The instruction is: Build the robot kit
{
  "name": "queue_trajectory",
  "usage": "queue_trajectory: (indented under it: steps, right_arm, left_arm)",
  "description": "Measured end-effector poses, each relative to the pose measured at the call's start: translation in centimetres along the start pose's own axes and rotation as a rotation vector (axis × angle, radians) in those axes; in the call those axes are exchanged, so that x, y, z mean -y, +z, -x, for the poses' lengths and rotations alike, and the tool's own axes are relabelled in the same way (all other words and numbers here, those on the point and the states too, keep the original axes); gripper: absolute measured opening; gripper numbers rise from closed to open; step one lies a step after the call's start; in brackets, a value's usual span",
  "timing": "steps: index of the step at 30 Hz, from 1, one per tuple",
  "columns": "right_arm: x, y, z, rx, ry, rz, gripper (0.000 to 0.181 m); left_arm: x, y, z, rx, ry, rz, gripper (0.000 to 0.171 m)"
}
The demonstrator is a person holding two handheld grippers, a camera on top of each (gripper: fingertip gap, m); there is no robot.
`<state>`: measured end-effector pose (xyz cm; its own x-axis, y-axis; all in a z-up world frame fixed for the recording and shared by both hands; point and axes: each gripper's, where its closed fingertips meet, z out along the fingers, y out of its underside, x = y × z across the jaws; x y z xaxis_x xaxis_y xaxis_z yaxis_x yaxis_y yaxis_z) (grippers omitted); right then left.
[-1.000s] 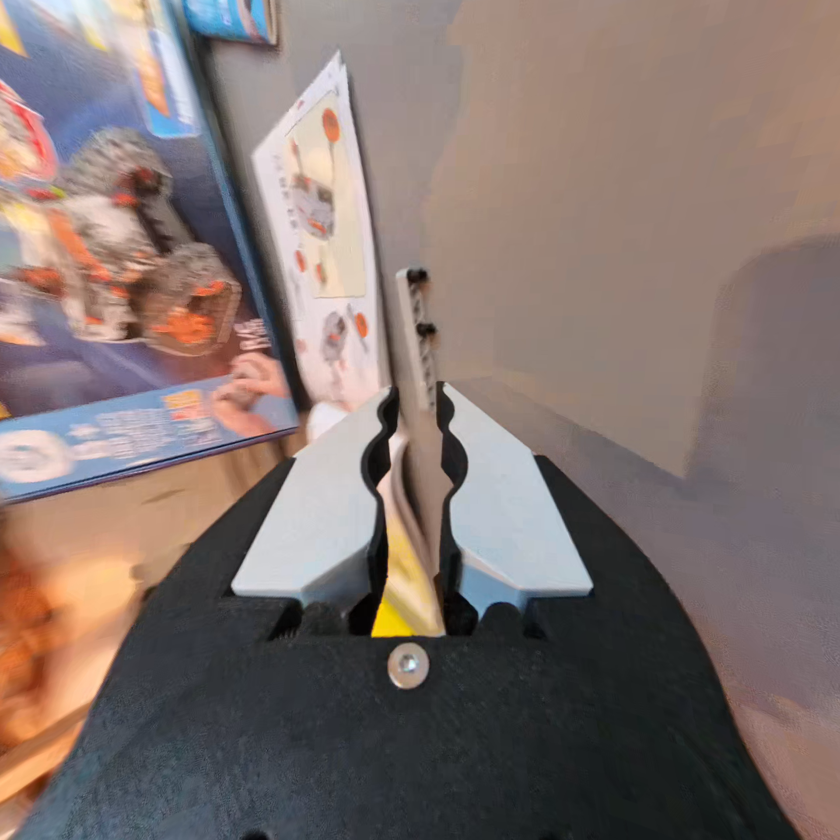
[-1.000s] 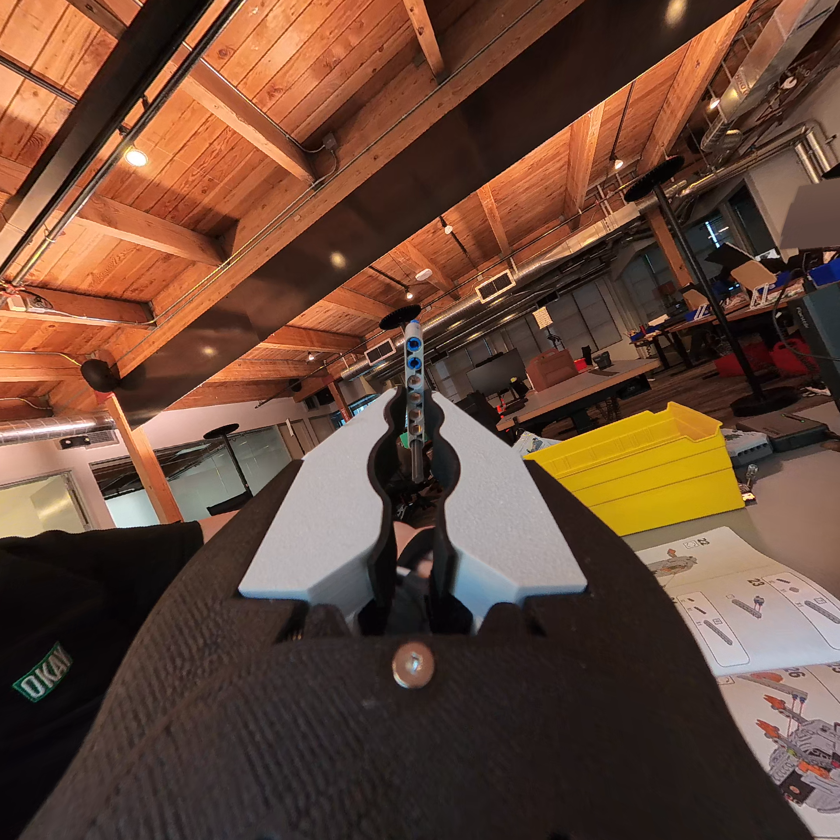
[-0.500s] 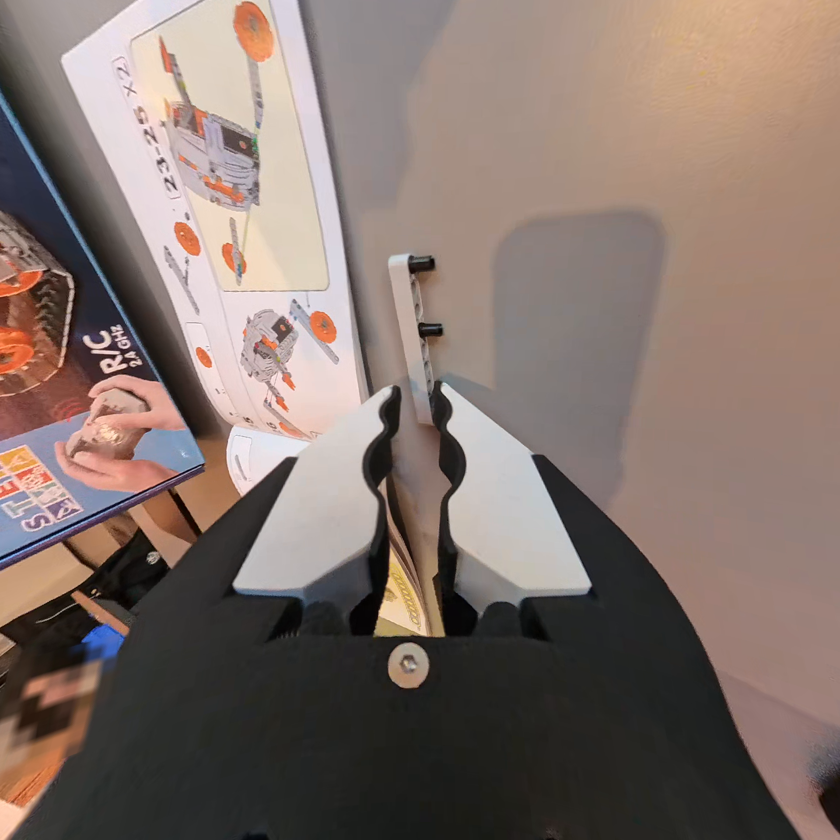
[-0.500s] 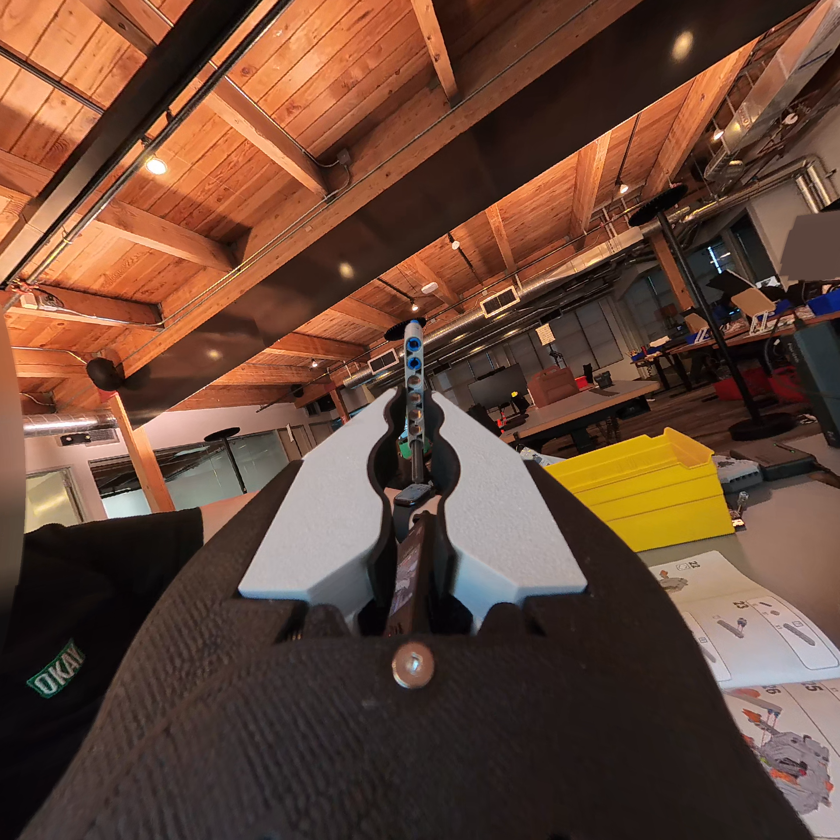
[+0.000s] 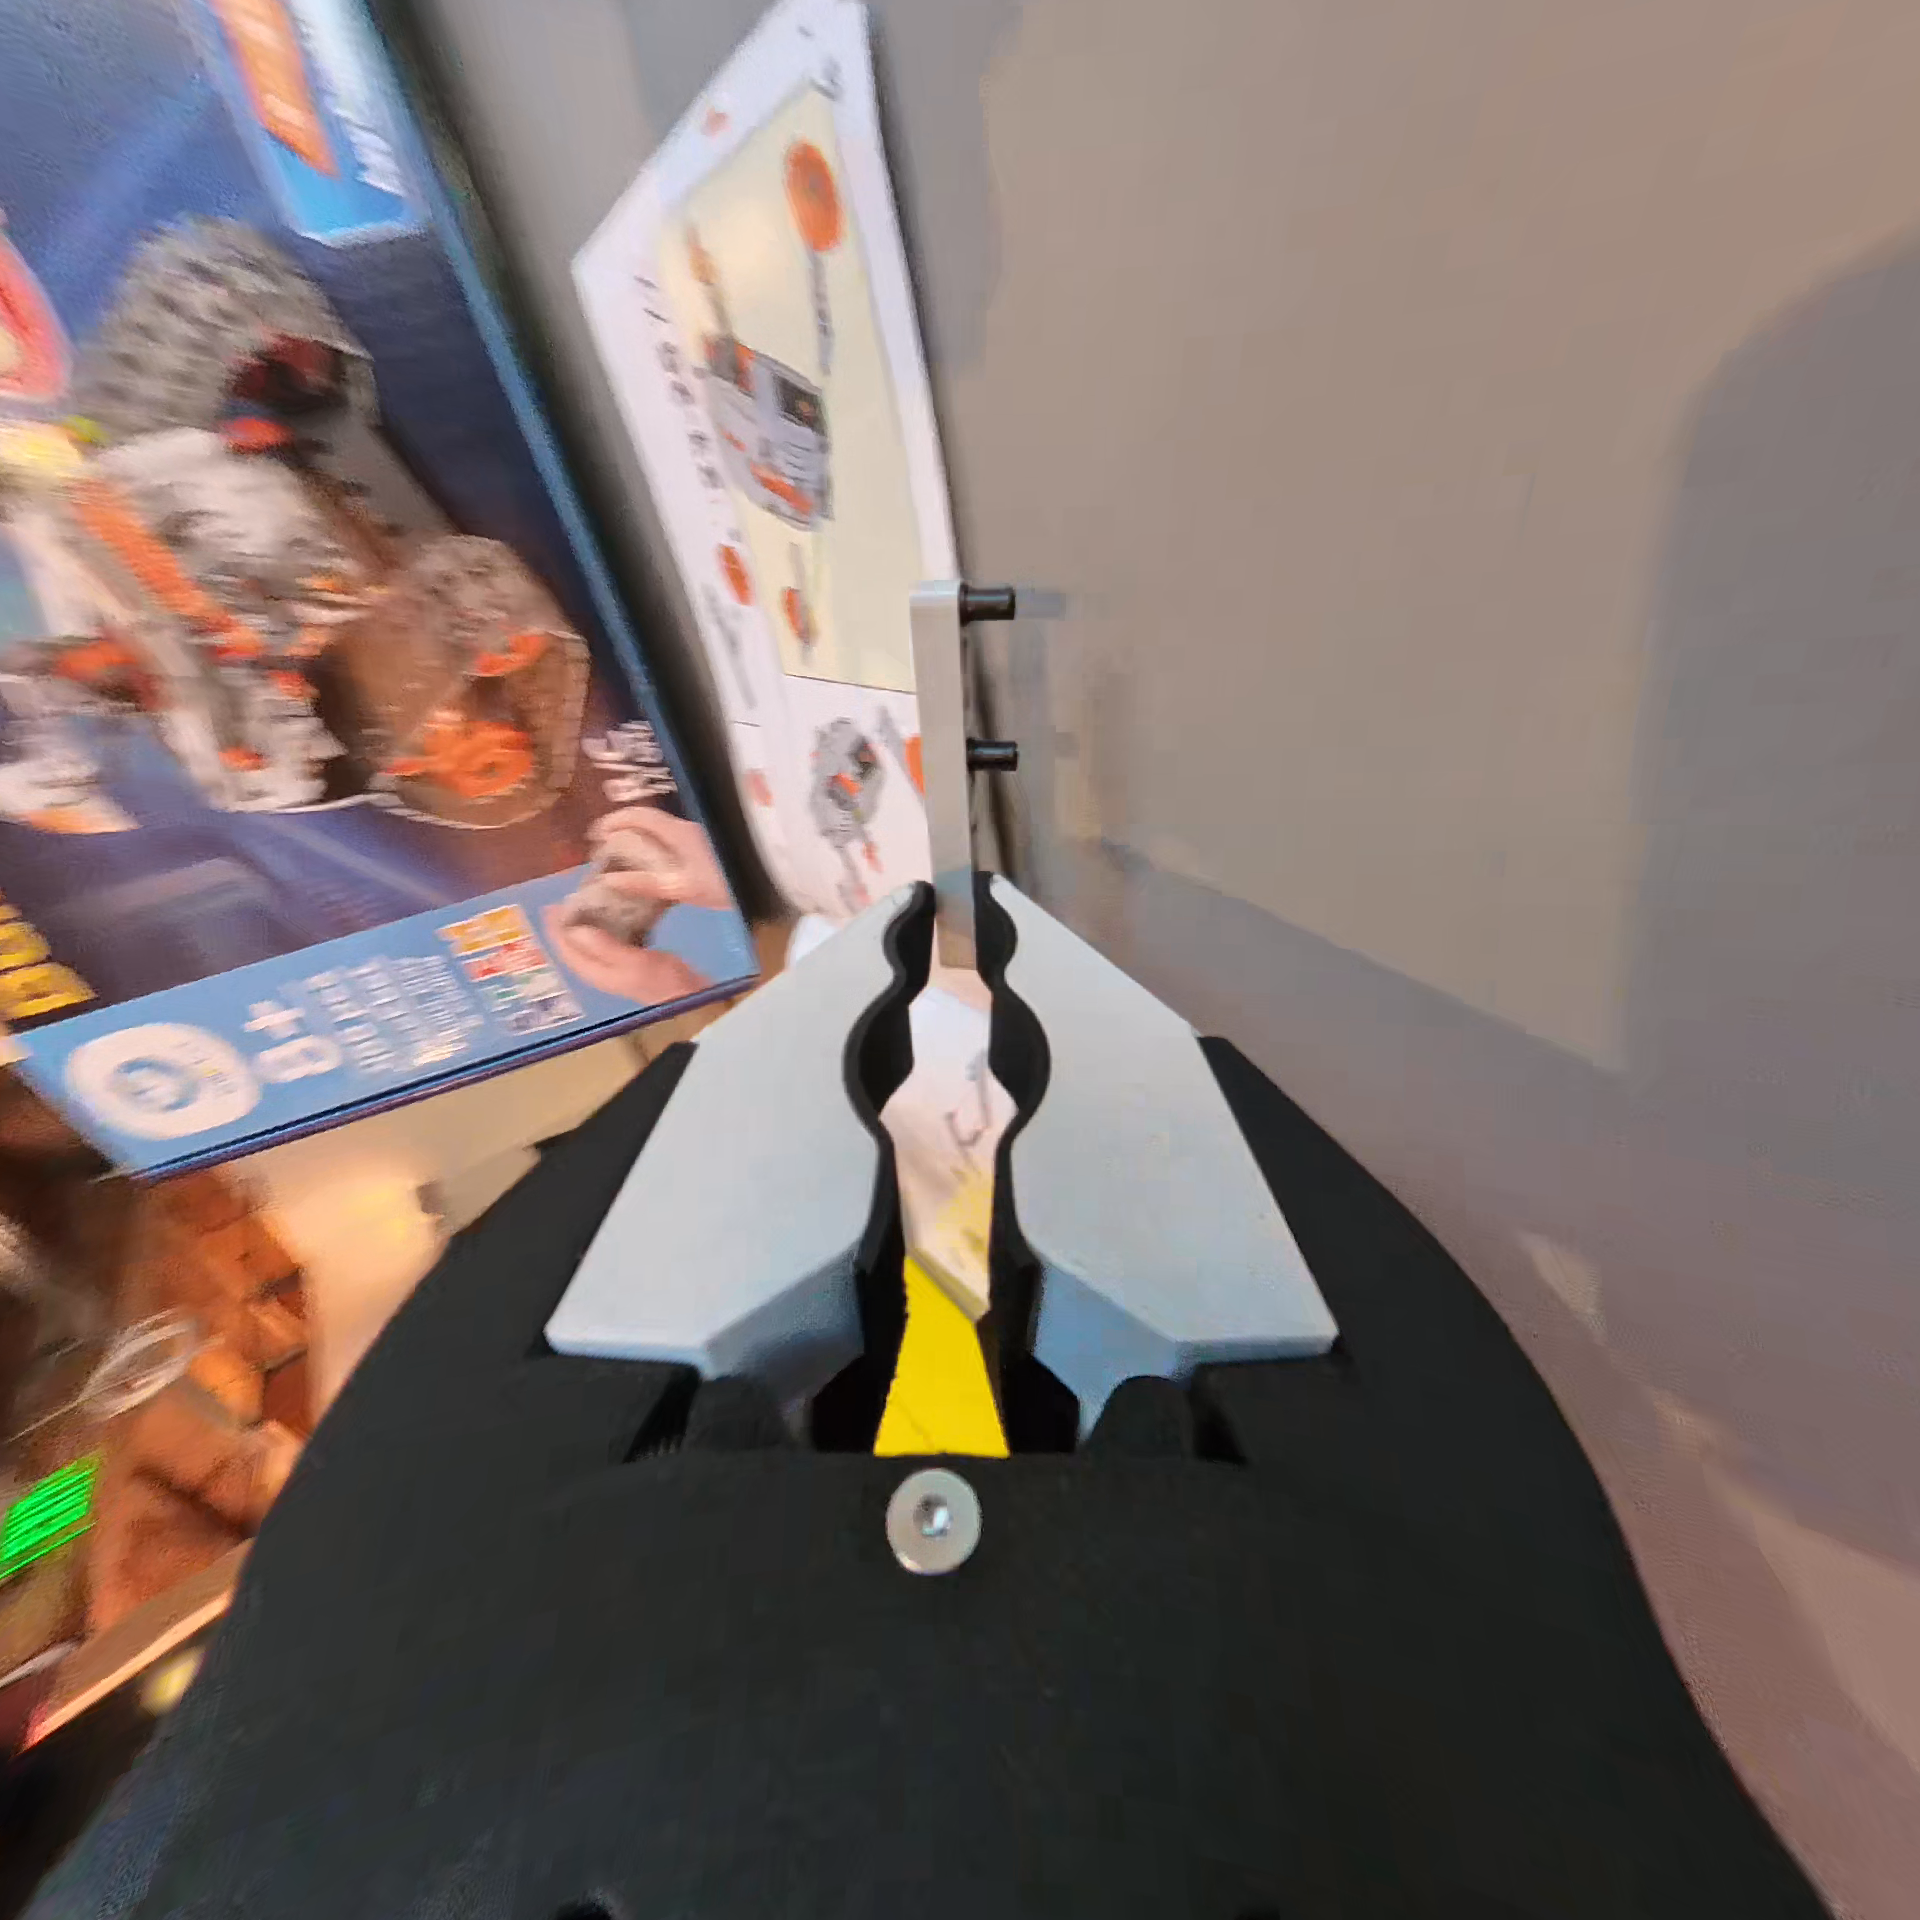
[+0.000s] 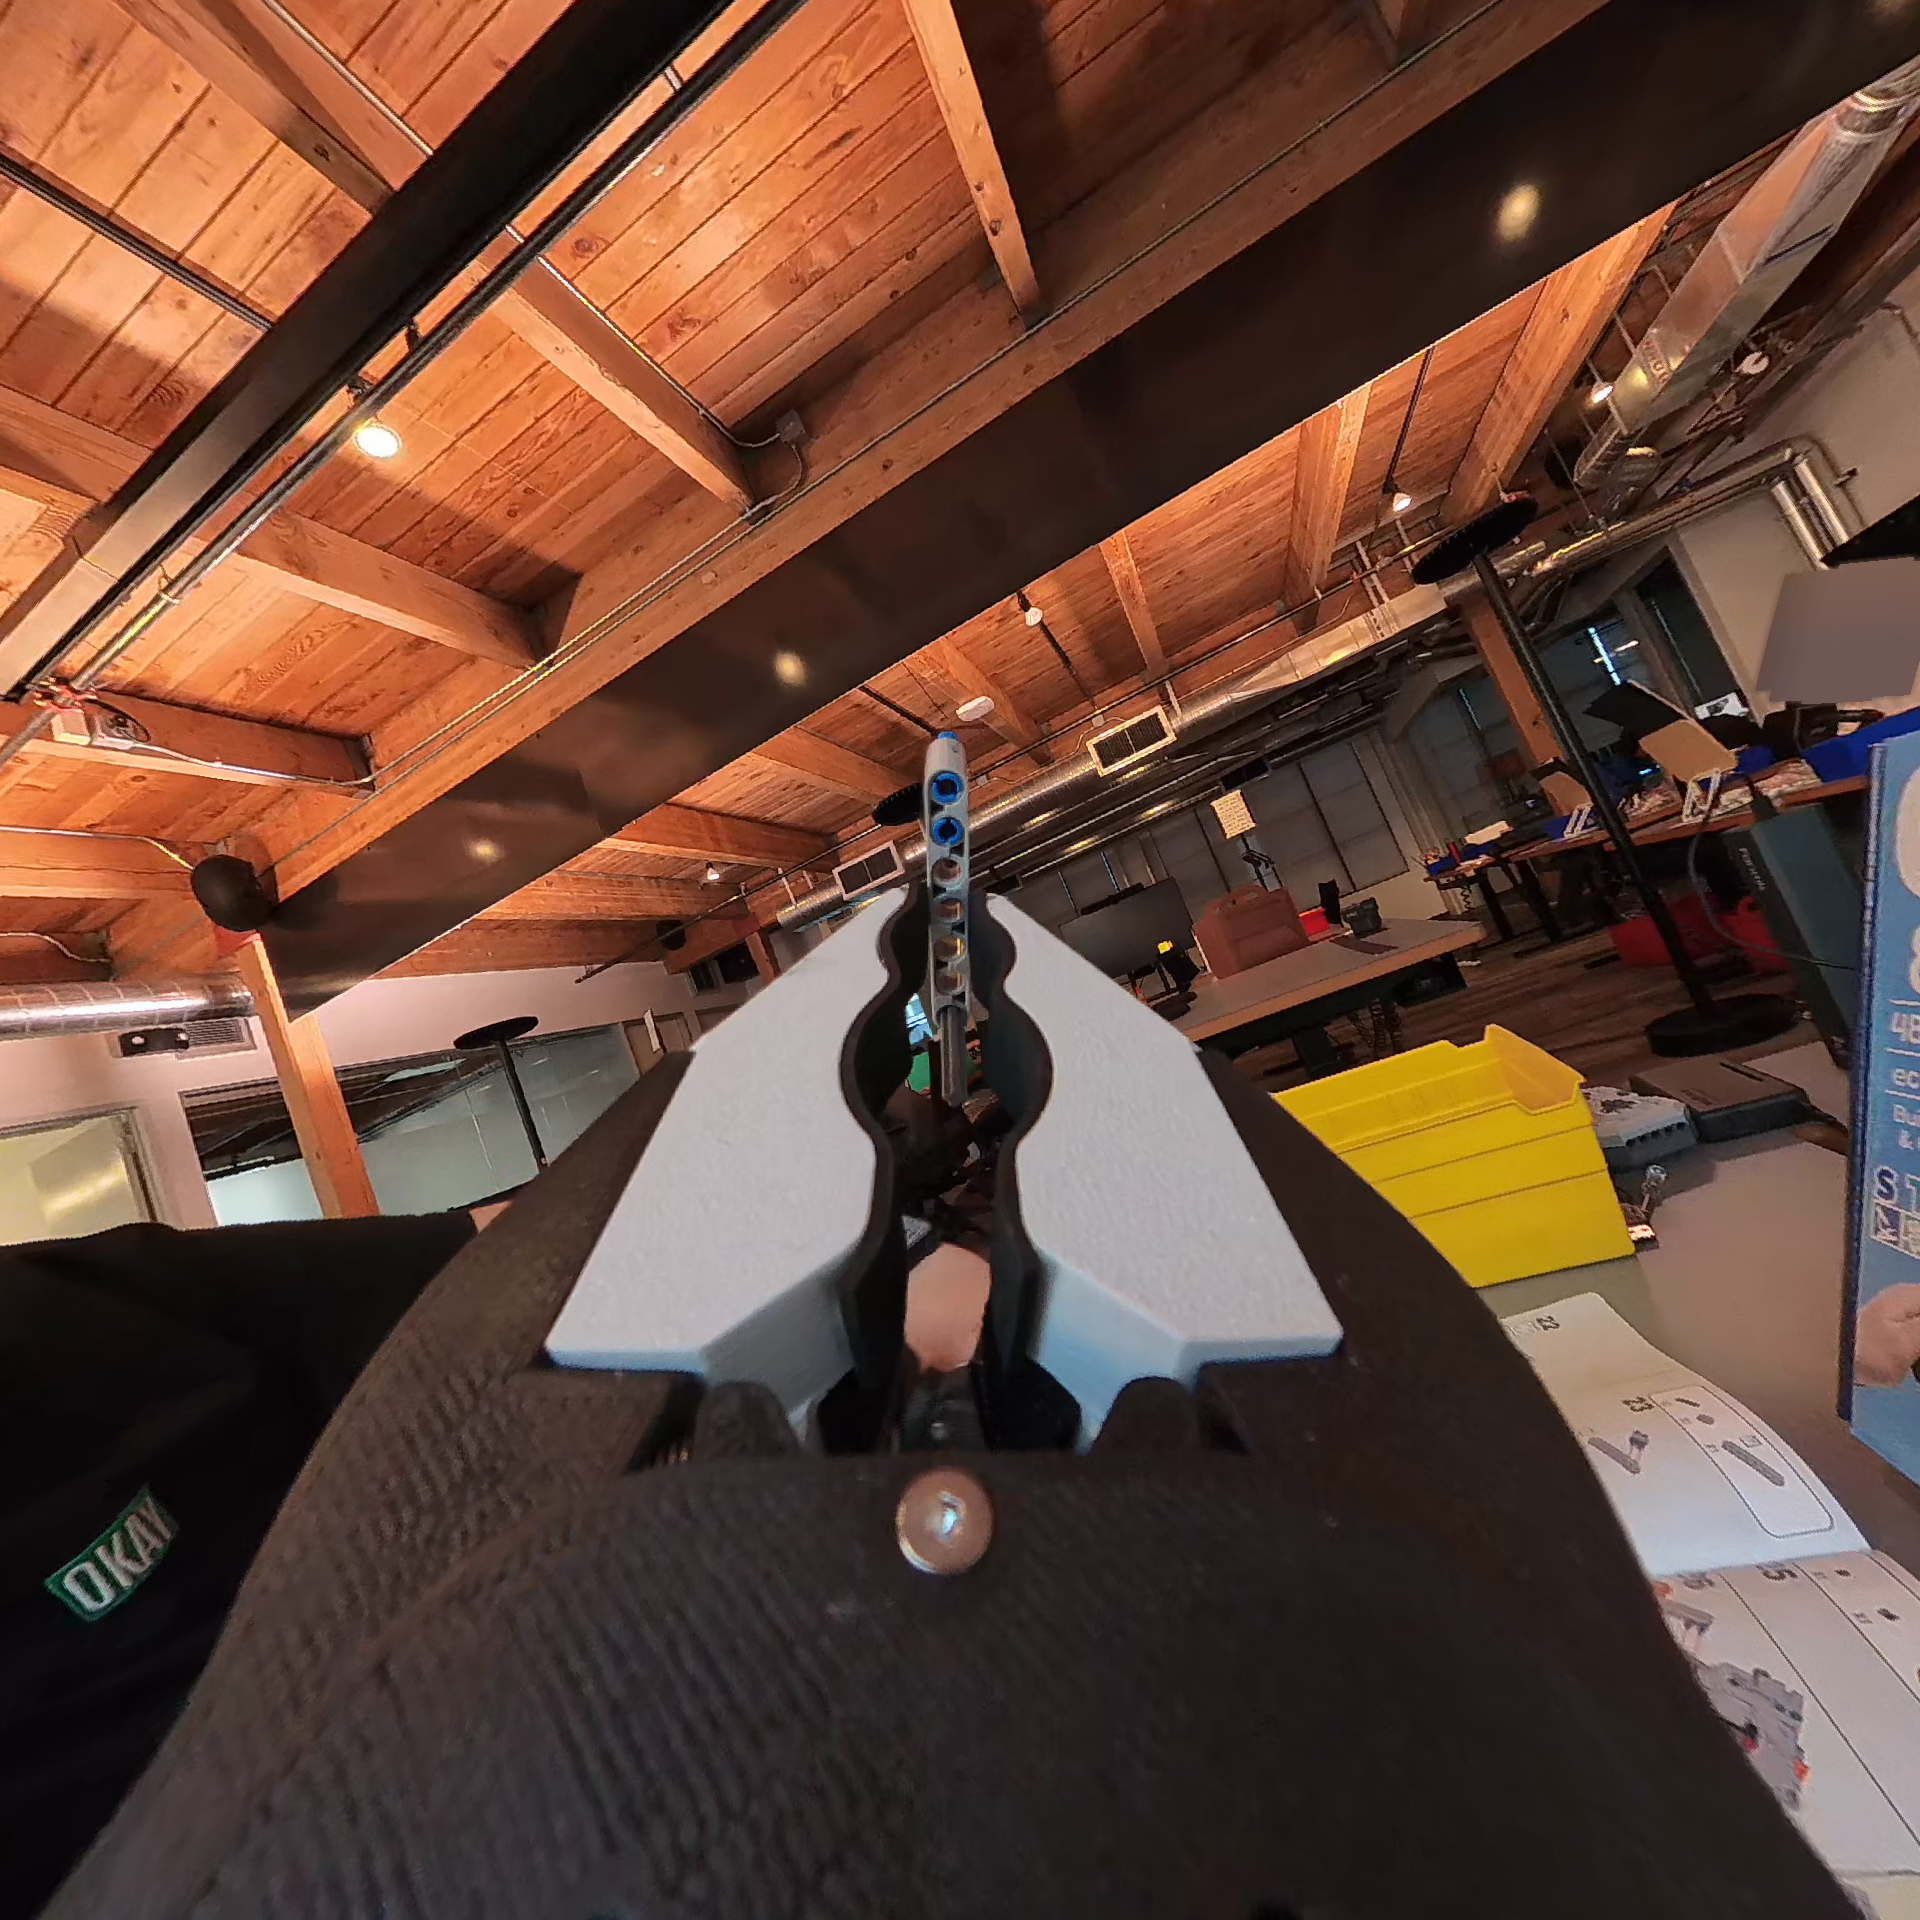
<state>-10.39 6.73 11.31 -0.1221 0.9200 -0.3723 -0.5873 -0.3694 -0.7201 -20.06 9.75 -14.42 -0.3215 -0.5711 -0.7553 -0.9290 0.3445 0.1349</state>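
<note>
Left gripper (image 5: 954,914): jaws narrow, clamped at their tips on the lower end of a white beam (image 5: 943,769). The beam stands upright out of the jaws; two black pins (image 5: 987,601) project from its right side, one at the top and one lower down. Behind the beam lies an instruction booklet (image 5: 790,416), open on the grey desk (image 5: 1455,520). A blue toy box (image 5: 260,623) sits to the booklet's left, blurred. A yellow patch shows in the gap between the jaws near their base.

Right gripper (image 6: 951,925): jaws narrow, gripping a grey perforated beam (image 6: 948,883) that points up past the tips. Its top two holes carry blue pins (image 6: 943,790); a dark axle hangs from its lower end between the jaws. A black sleeve (image 6: 156,1455) fills the lower left. To the right on the desk (image 6: 1745,1226): a yellow bin (image 6: 1455,1164), the open booklet (image 6: 1714,1475) and the edge of the blue box (image 6: 1886,1091). Wooden ceiling beams fill the upper half.
</note>
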Motion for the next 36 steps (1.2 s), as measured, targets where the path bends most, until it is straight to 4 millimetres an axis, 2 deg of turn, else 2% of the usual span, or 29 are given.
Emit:
queue_trajectory:
  steps: [4,7,14,19,23,25,31,36]
  right_arm:
    - [-0.2,-0.7,-1.1,-0.046,0.015,0.017,0.004]
    - [-0.6,-1.3,-2.1,-0.092,0.043,0.046,0.004]
    - [-4.2,-3.0,-5.2,-0.228,0.150,0.257,0.004]
    - [-8.5,-4.7,-6.7,-0.269,0.306,0.450,0.004]
    - [-12.6,-6.2,-7.5,-0.286,0.462,0.582,0.004]
    - [-14.4,-6.8,-8.0,-0.314,0.483,0.643,0.005]
    - [-17.8,-7.5,-9.4,-0.378,0.507,0.760,0.005]
    - [-19.4,-8.1,-9.8,-0.400,0.537,0.818,0.005]
  left_arm:
    - [1.1,-2.0,2.8,0.266,0.068,-0.029,0.006]
    - [1.4,-3.1,4.2,0.398,0.116,-0.019,0.006]
    - [1.6,-5.8,5.8,0.588,0.088,-0.045,0.006]
    - [1.9,-6.9,4.7,0.648,0.091,-0.098,0.006]
    - [1.8,-5.9,3.2,0.655,0.133,-0.105,0.006]
    - [1.9,-5.5,2.8,0.657,0.154,-0.114,0.006]
    - [2.3,-4.7,2.2,0.650,0.189,-0.143,0.006]
    - [2.6,-3.6,1.4,0.611,0.222,-0.153,0.006]
